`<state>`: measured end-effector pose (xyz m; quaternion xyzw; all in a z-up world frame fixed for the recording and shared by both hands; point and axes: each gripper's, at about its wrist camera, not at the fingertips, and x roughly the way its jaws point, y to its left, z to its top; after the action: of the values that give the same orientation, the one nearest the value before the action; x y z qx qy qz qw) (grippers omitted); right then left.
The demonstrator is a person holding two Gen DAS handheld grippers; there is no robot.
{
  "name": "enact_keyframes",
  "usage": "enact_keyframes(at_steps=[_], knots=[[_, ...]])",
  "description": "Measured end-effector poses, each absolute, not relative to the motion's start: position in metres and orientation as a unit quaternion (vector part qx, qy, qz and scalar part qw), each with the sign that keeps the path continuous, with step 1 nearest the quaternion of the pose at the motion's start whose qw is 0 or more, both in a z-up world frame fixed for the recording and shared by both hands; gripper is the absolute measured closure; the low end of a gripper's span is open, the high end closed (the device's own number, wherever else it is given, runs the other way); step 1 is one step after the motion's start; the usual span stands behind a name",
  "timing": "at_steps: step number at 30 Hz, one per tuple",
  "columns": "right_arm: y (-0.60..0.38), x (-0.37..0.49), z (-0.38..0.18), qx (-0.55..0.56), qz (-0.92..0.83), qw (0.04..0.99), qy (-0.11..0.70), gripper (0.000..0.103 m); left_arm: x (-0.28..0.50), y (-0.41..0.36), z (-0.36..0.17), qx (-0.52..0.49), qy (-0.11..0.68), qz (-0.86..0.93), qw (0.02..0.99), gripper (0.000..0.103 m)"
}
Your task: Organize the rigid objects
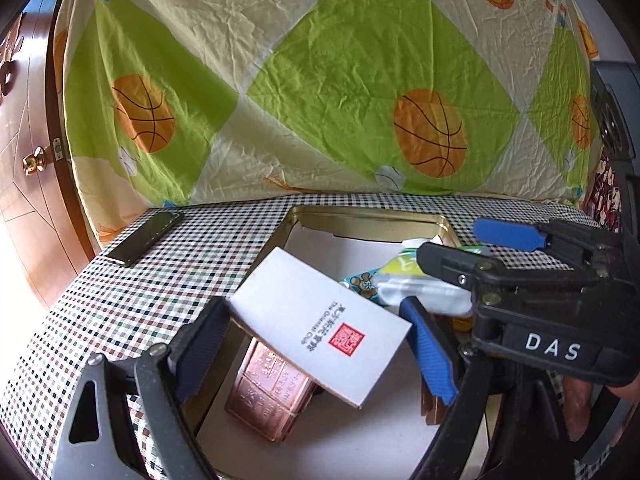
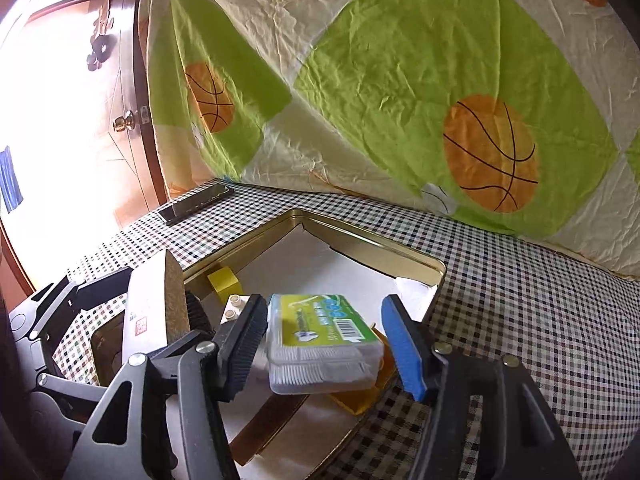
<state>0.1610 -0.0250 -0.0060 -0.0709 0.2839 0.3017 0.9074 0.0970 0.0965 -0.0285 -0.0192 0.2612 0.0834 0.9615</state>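
Setup: gold tin (image 2: 424, 270) sits open on a checkered tablecloth (image 1: 120, 304), white paper lining the bottom, and both grippers are working over it at once.

Left gripper (image 1: 316, 344): fingers spread wide around a white card box (image 1: 320, 320) with a red seal on it. The left pad looks to be touching the box's corner, the right blue pad sits just off its edge, so I can't honestly say it's squeezed. Box is tilted, one end propped on a copper-coloured tin (image 1: 268, 392) under it, which is probably why it doesn't lie flat.

Right gripper (image 2: 324, 344): jaws fairly wide. The clear swab case (image 2: 324, 344) with the green label is between them; there's a visible gap on the blue side, so I'd say it's let go rather than gripped.

Where the stuff is: both boxes are over or inside the tin, right-hand half for the case.

Also in there: yellow block (image 2: 224, 282), white brick (image 2: 236, 308), a snack packet (image 1: 364, 284).

Left out: a phone (image 1: 144, 236) on the cloth, well apart from the tin.

My guess: the white box needs shifting off the copper one to sit level.
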Motion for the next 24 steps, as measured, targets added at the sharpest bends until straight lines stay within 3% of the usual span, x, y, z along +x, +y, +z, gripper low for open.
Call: enact_keyframes(at_steps=[4, 8, 24], knots=[[-0.026, 0.154, -0.001, -0.077, 0.299, 0.911, 0.273, 0.035, 0.096, 0.094, -0.029, -0.020, 0.262, 0.078, 0.962, 0.011], [-0.031, 0.146, 0.002, -0.079, 0.294, 0.916, 0.261, 0.025, 0.090, 0.091, -0.026, -0.018, 0.256, 0.083, 0.963, 0.001], [-0.066, 0.116, 0.023, -0.035, 0.281, 0.935, 0.214, 0.022, 0.066, 0.103, -0.008, -0.050, 0.235, 0.119, 0.963, 0.001]])
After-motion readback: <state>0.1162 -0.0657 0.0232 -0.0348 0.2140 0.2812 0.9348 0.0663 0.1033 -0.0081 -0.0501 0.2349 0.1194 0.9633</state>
